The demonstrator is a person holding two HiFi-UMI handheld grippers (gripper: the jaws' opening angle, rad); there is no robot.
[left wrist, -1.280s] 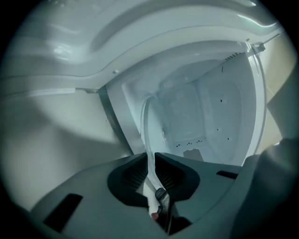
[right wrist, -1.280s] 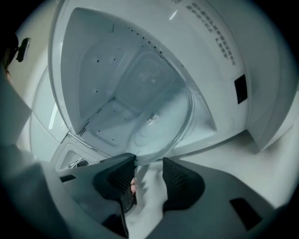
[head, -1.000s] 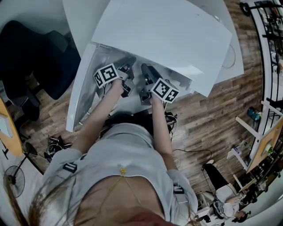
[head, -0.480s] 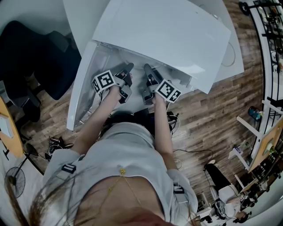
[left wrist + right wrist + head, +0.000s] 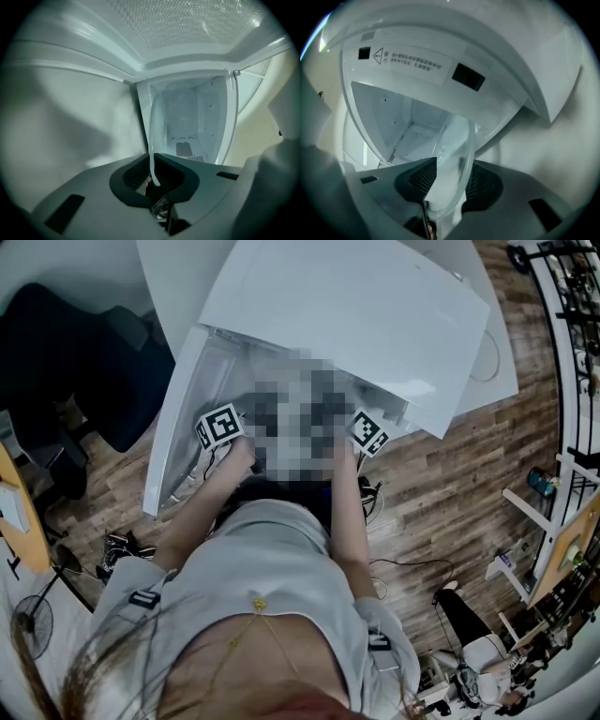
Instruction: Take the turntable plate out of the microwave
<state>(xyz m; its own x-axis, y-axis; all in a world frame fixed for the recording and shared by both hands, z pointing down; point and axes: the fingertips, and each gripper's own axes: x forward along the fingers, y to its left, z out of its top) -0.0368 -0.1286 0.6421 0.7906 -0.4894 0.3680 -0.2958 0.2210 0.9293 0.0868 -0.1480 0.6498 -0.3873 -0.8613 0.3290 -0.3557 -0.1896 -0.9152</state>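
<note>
My left tongs (image 5: 152, 177) clamp the turntable plate (image 5: 457, 140) by its rim. My right tongs (image 5: 449, 183) have just been closing on the opposite edge, so I judge the glass stays balanced as it leaves the microwave (image 5: 347, 315).

One white microwave (image 5: 347, 306) is being shown in the upper middle of the head view. One clear turntable plate (image 5: 452, 154) is being shown. Two grippers are being counted: the left gripper (image 5: 152, 177) and the right gripper (image 5: 446, 183). Two marker cubes are being counted, the left cube (image 5: 218, 425) and the right cube (image 5: 369, 432). One person (image 5: 253, 568) is being shown at the centre, one dark chair (image 5: 84, 352) at upper left, one fan (image 5: 33, 629) at lower left.
</note>
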